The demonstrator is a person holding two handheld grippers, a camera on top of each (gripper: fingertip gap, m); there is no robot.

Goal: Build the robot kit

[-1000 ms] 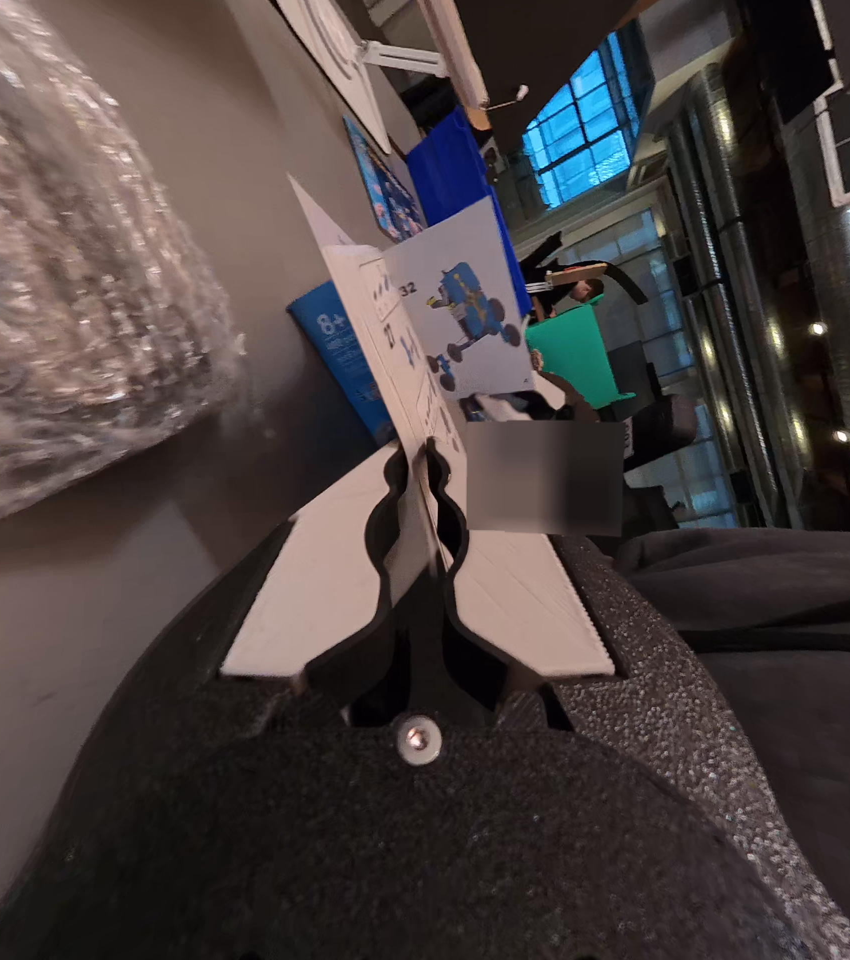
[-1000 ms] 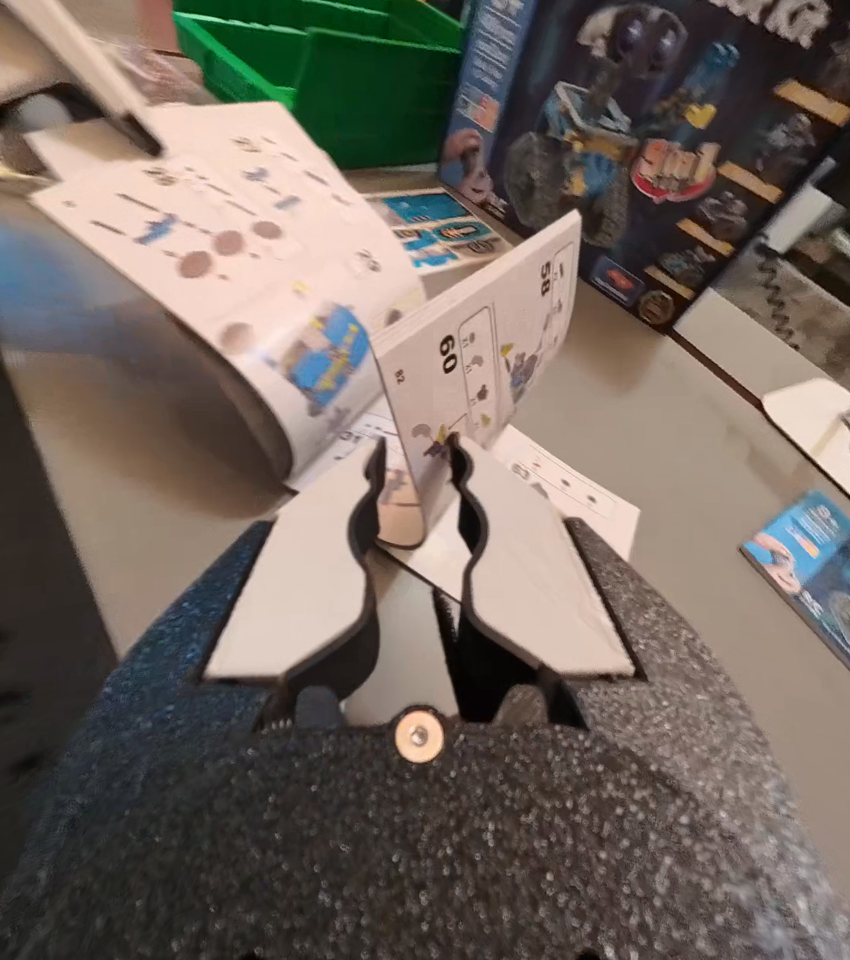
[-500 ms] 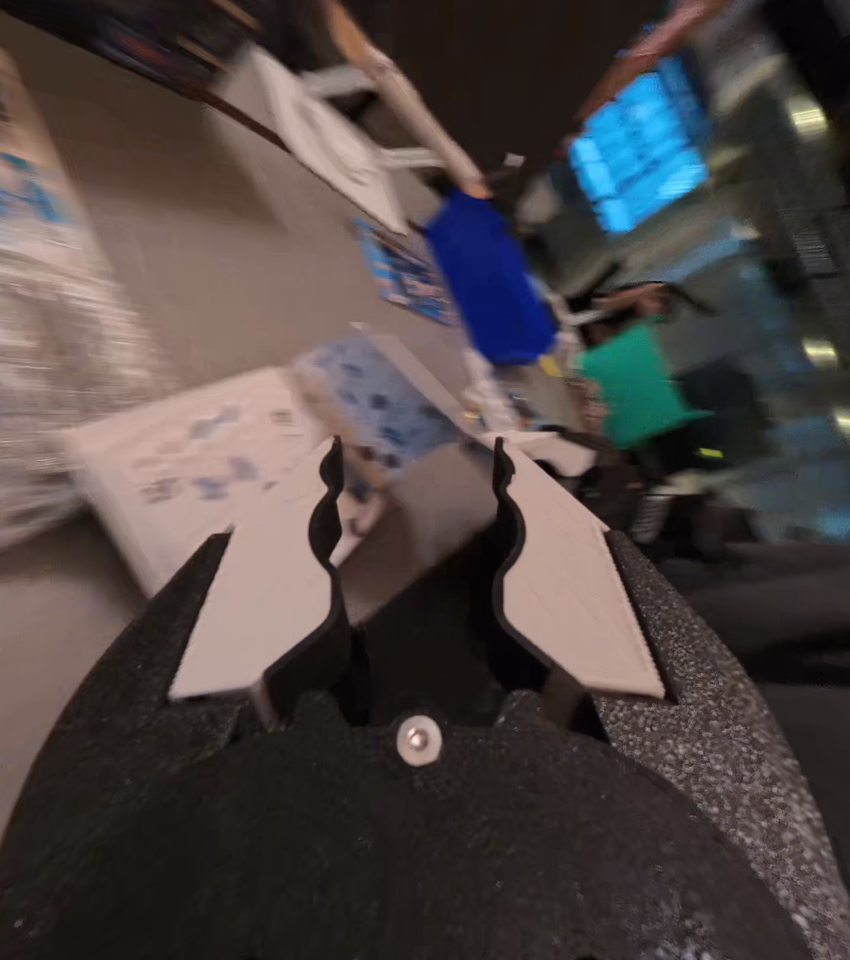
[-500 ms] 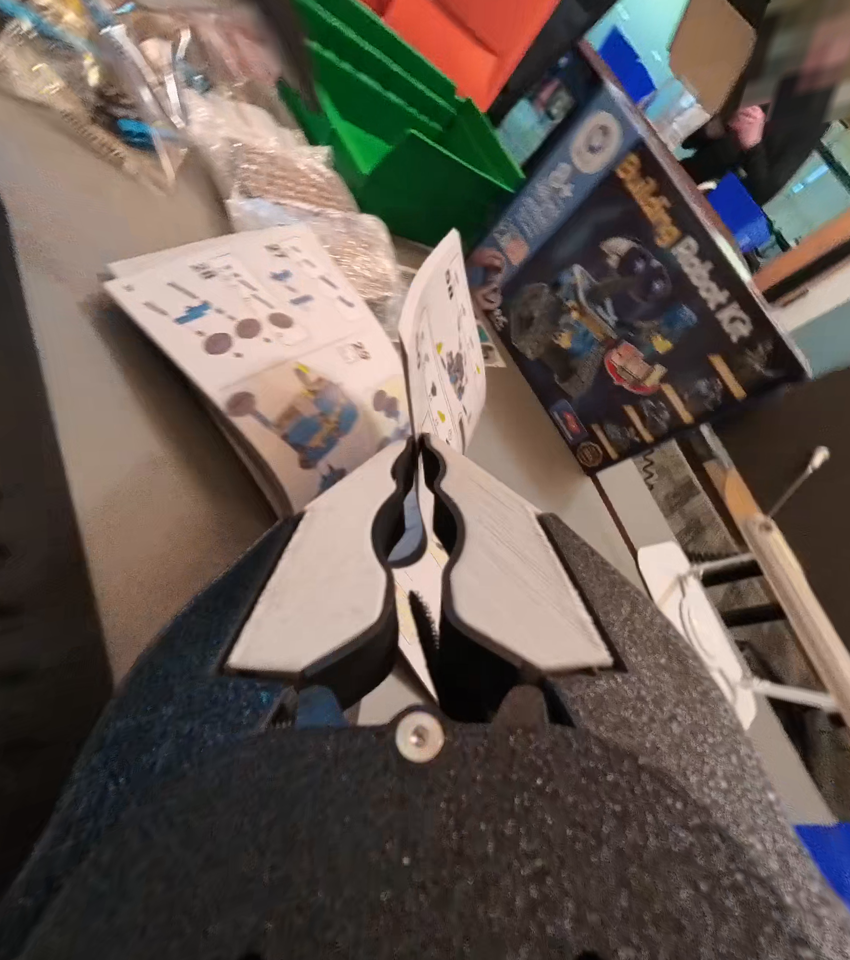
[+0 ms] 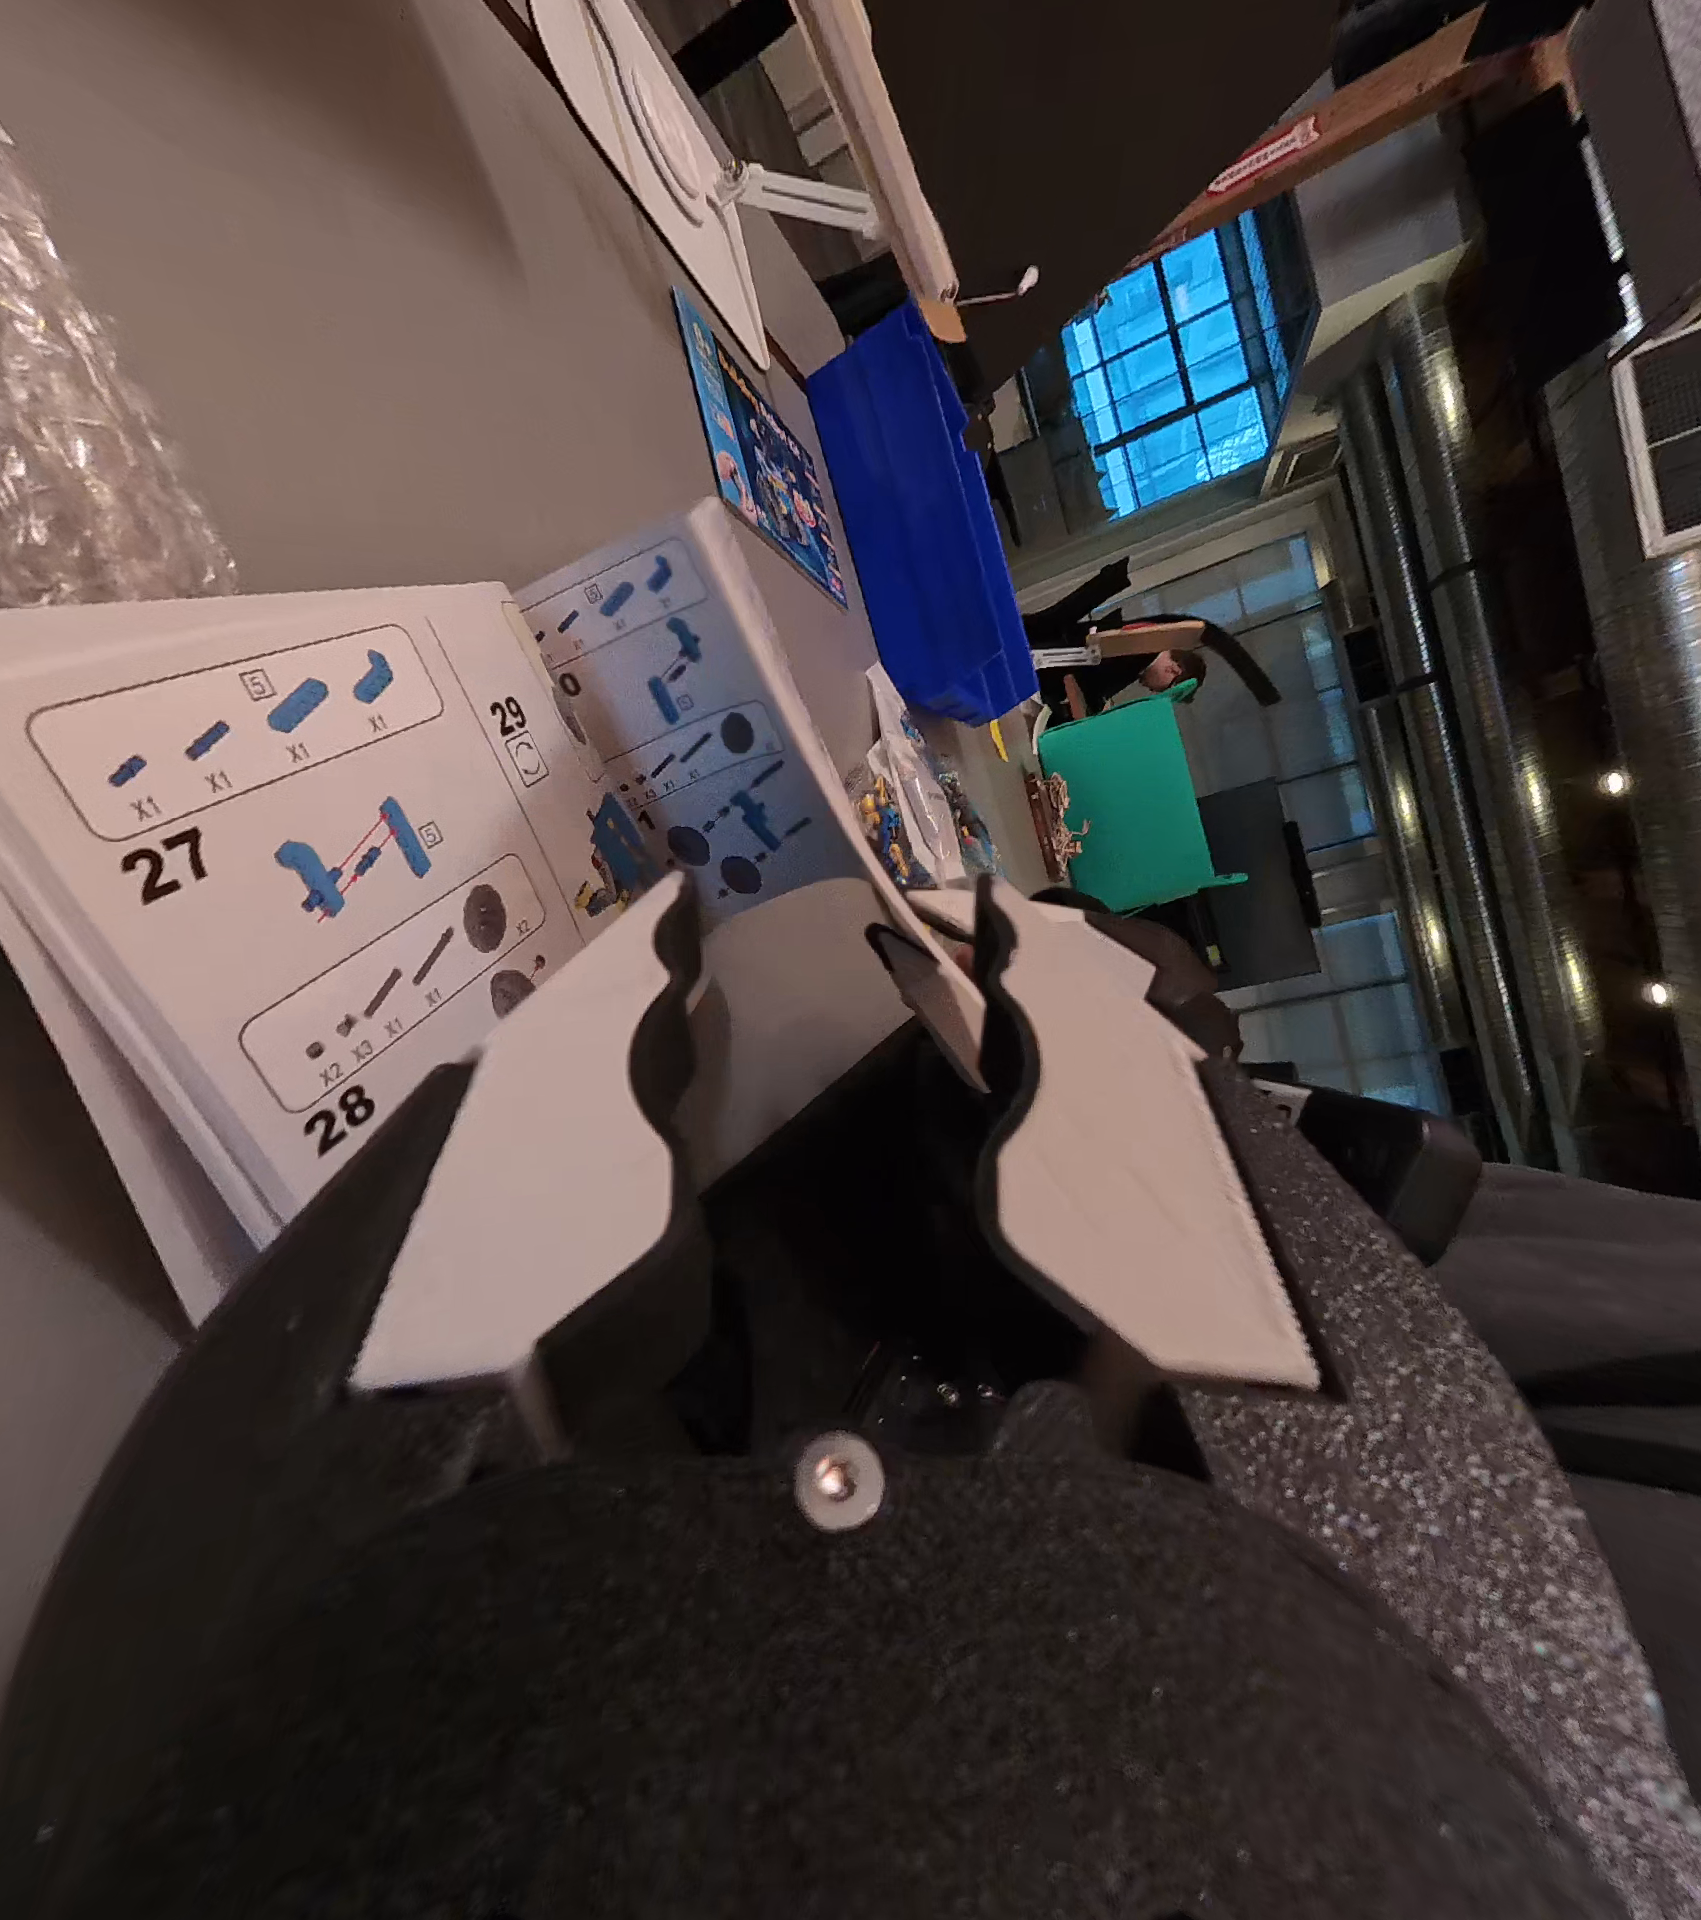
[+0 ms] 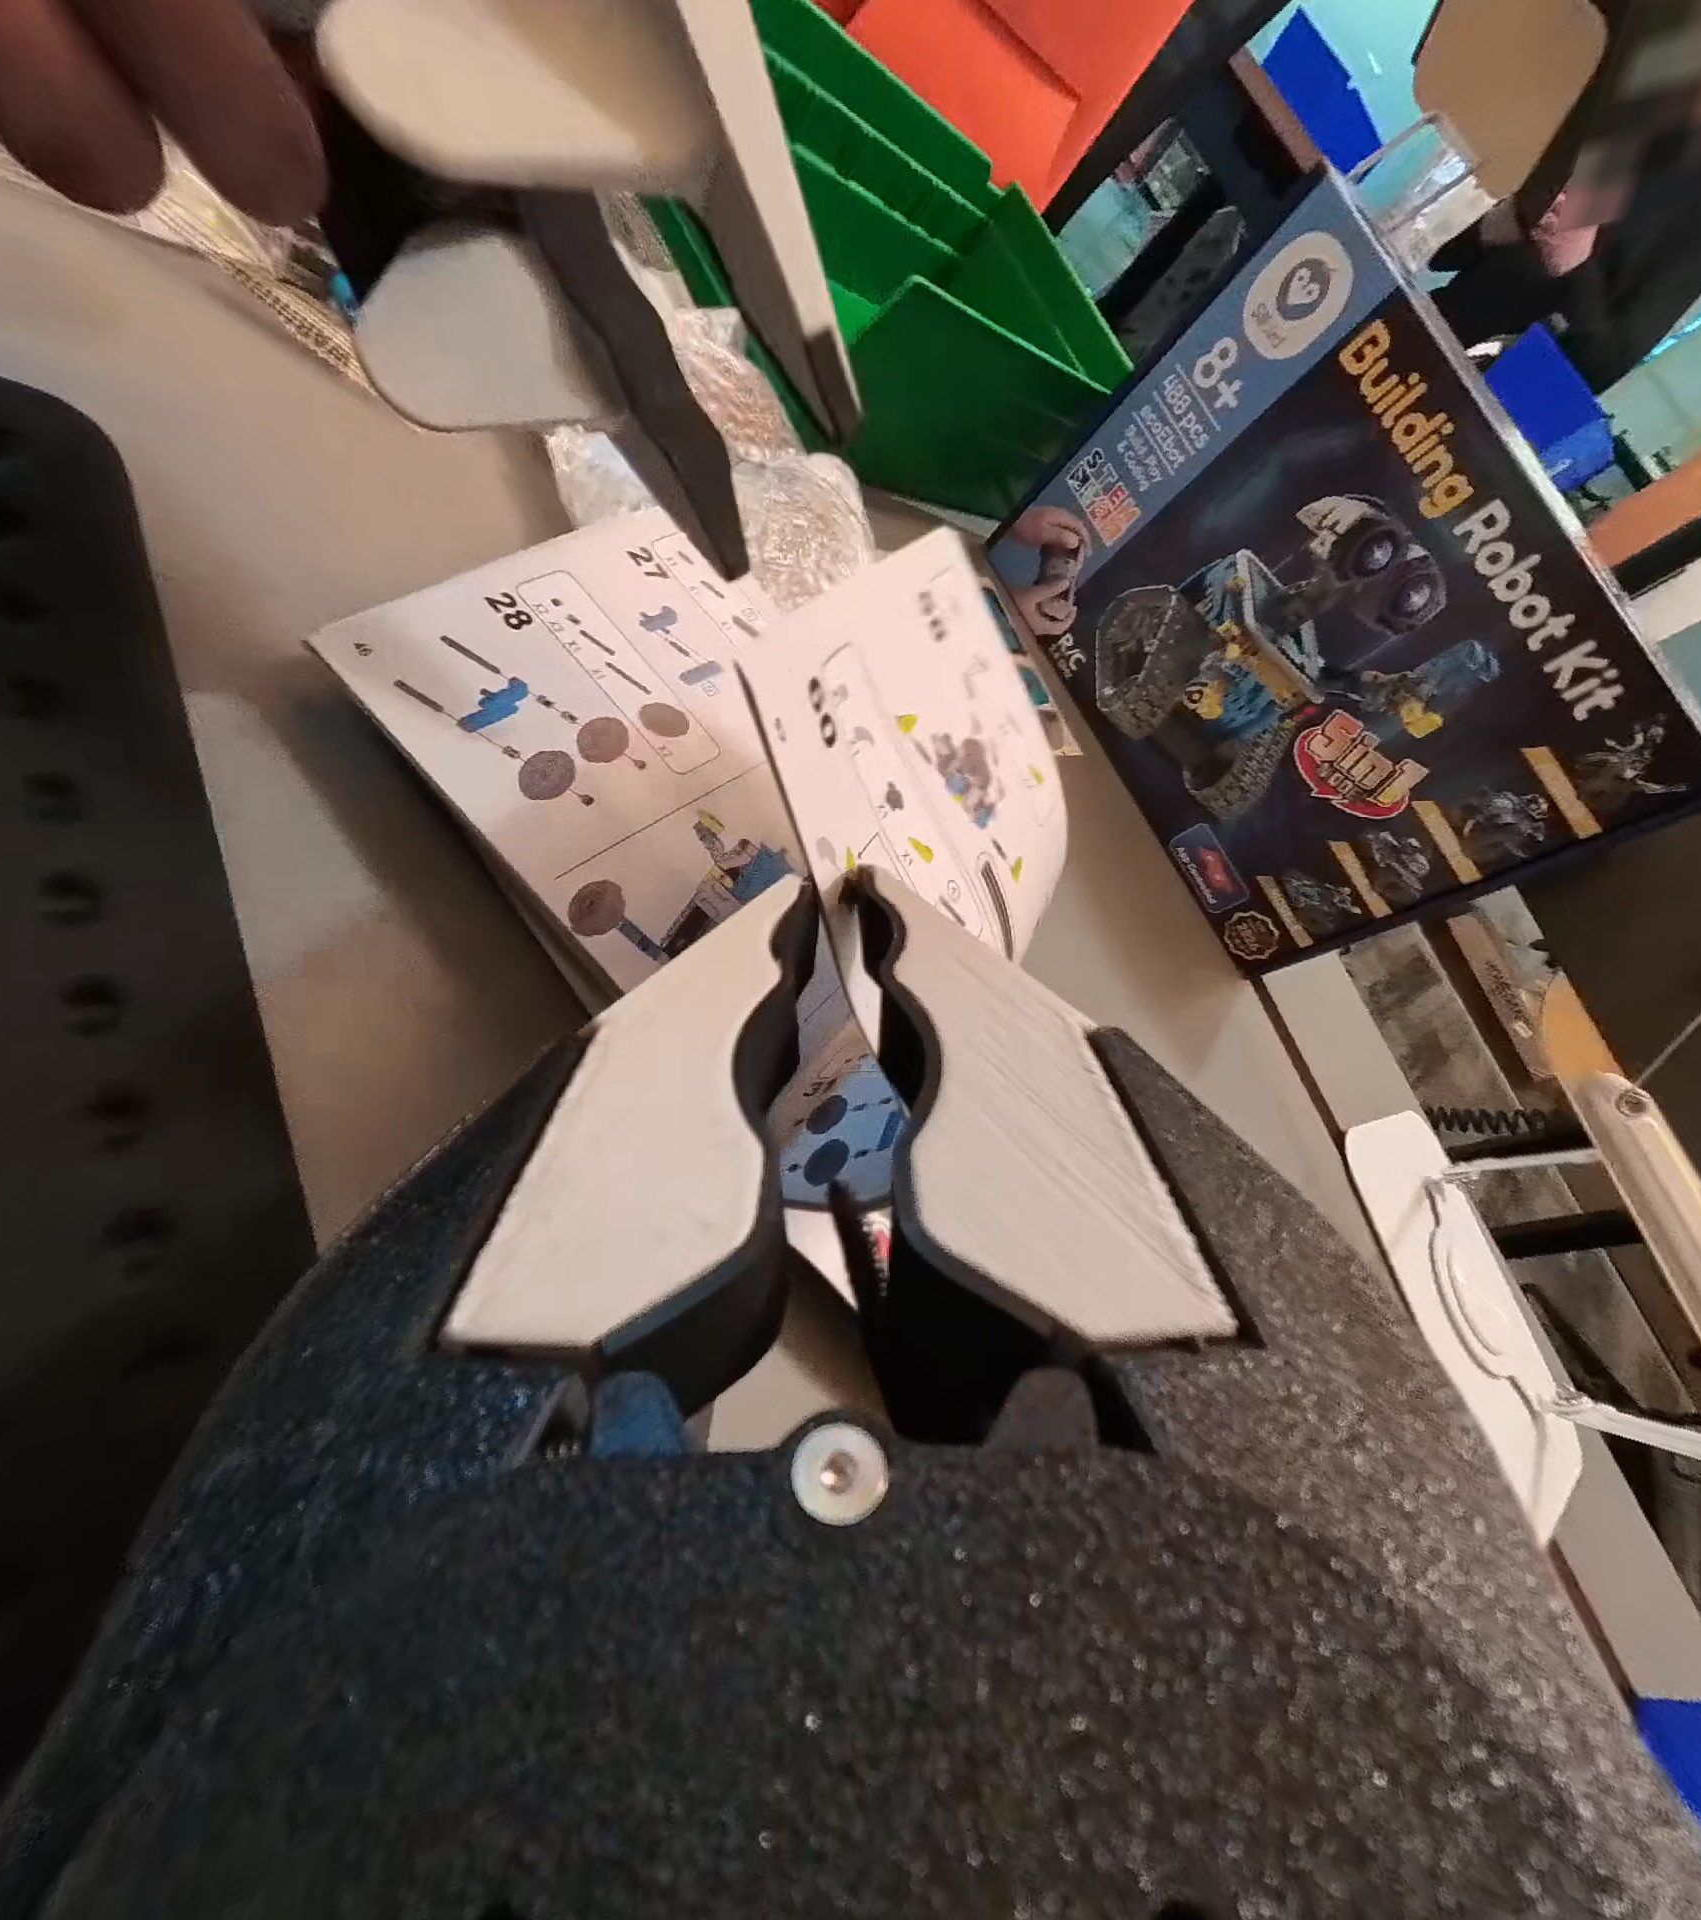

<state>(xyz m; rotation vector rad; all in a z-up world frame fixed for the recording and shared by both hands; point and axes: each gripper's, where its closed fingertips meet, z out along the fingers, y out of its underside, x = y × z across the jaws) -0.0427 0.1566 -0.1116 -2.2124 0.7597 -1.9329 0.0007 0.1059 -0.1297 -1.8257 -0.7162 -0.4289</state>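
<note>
Right wrist view: the right claw (image 6: 833,891) pinches a raised page (image 6: 913,748) of the instruction booklet (image 6: 555,717) on the counter (image 6: 233,499); the left claw (image 5: 830,935) gapes, empty, beside it.

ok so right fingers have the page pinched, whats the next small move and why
Probably swing the right gripper across toward the flat left-hand page. It is shut on an upright page of the open instruction booklet, while the left gripper is open just above the booklet, holding nothing.
</note>
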